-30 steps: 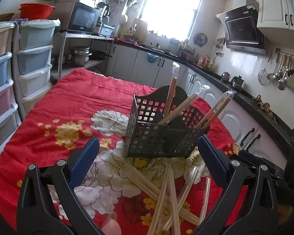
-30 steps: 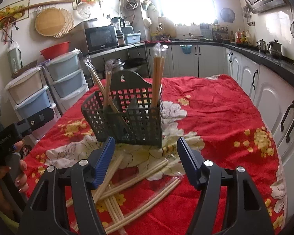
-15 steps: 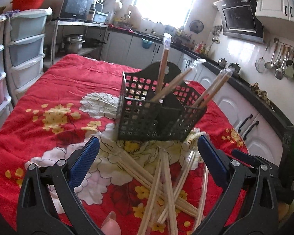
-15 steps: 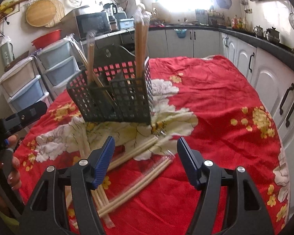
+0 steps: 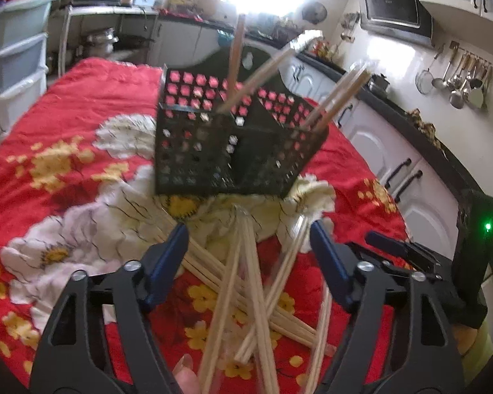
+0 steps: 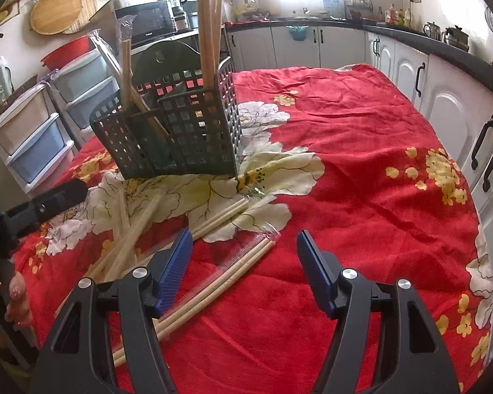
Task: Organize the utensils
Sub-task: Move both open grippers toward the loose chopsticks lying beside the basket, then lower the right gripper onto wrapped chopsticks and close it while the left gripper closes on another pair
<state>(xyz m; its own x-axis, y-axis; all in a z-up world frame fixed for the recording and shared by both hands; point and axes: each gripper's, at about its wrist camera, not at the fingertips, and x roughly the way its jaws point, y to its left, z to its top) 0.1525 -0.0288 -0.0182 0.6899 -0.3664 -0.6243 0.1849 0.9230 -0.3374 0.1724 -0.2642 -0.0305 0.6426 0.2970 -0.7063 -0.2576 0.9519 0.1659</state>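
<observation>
Loose chopsticks [image 5: 246, 282] lie in a crossed heap on the red cloth [image 6: 361, 164], just in front of the black basket [image 5: 233, 151], which already has several pairs standing in its compartments. My left tongs [image 5: 248, 256] hang right over the heap; the jaws have just been closing in but are apart, and several sticks run between them with no pad touching that I can see. Those sticks lie mostly lengthwise, along the line the tongs point, fanning toward the basket (bad for a pinch across the shaft, good for one if I pick a single pair). My right tongs [image 6: 243, 262] stand apart and empty; a wrapped pair [image 6: 213, 282] runs on a diagonal from near the left jaw back toward me, beside the gap rather than in it. The left hand is plainly the nearer to the heap, I judge. The coming grab turns on singling out one pair from the crossing sticks; closing on the whole fan would likely drag several.
</observation>
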